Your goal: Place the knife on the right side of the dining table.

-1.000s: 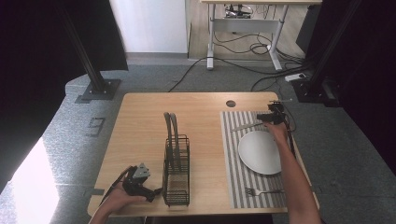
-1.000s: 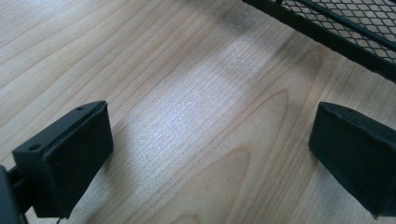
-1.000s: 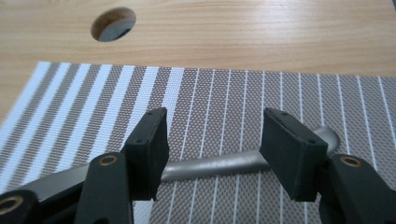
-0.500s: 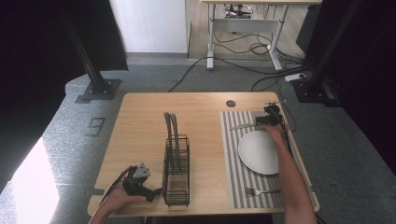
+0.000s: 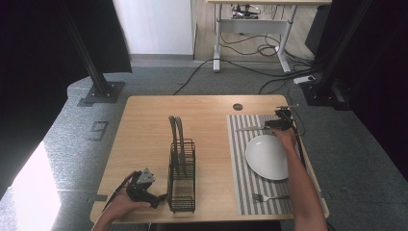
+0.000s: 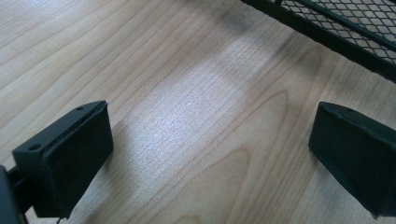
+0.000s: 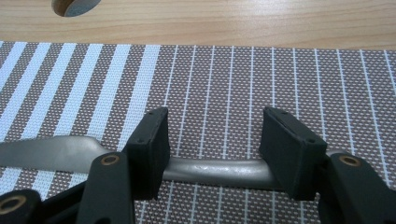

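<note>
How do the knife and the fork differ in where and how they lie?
The knife lies at the placemat's far end beyond the plate; the fork lies at its near end. The knife's handle sits between the right hand-held gripper's open jaws; the fork is unattended. Both lie flat, crosswise on the mat.

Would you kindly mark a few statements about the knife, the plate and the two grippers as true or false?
1. The knife lies on the striped placemat. True.
2. The right gripper is clamped on the knife. False: its jaws stand apart, one over each end of the handle.
3. The plate stands in the black wire rack. False: it lies flat on the placemat.
4. The left gripper is open over bare wood beside the rack. True.
5. A fork lies on the placemat near the table's front edge. True.
</note>
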Tool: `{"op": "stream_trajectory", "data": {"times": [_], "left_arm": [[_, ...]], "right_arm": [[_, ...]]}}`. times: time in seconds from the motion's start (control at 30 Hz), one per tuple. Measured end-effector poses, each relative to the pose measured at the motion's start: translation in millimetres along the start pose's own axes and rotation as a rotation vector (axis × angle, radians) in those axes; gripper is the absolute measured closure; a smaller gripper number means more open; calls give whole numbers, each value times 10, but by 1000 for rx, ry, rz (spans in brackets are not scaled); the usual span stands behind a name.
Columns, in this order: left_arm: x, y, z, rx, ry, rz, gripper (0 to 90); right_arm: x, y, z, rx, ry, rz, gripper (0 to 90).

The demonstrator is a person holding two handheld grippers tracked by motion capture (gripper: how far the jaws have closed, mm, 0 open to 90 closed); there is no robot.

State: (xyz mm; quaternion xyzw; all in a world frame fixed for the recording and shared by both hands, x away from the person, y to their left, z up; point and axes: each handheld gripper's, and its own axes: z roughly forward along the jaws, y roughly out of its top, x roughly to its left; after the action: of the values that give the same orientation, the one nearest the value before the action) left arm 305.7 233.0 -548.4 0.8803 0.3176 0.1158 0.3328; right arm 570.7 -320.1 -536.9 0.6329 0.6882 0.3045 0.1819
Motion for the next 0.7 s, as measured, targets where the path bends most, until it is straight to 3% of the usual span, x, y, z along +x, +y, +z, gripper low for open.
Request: {"op": "stream_trajectory", "data": {"times": [0.3, 0.43, 0.57, 0.63, 0.7], "left_arm": [[-2, -1, -1, 0, 1, -2, 0], [-2, -1, -1, 0, 1, -2, 0], [-2, -1, -1, 0, 2, -2, 0], [-4, -1, -1, 0, 2, -3, 0], [-5, -2, -1, 0, 4, -4, 0]], "right_arm": [[-11, -7, -21, -22, -4, 15, 419], [-12, -3, -108, -91, 39, 42, 431], [4, -18, -204, -100, 65, 36, 431], [61, -54, -282, -86, 103, 45, 422], [91, -67, -322, -97, 97, 29, 423]]}}
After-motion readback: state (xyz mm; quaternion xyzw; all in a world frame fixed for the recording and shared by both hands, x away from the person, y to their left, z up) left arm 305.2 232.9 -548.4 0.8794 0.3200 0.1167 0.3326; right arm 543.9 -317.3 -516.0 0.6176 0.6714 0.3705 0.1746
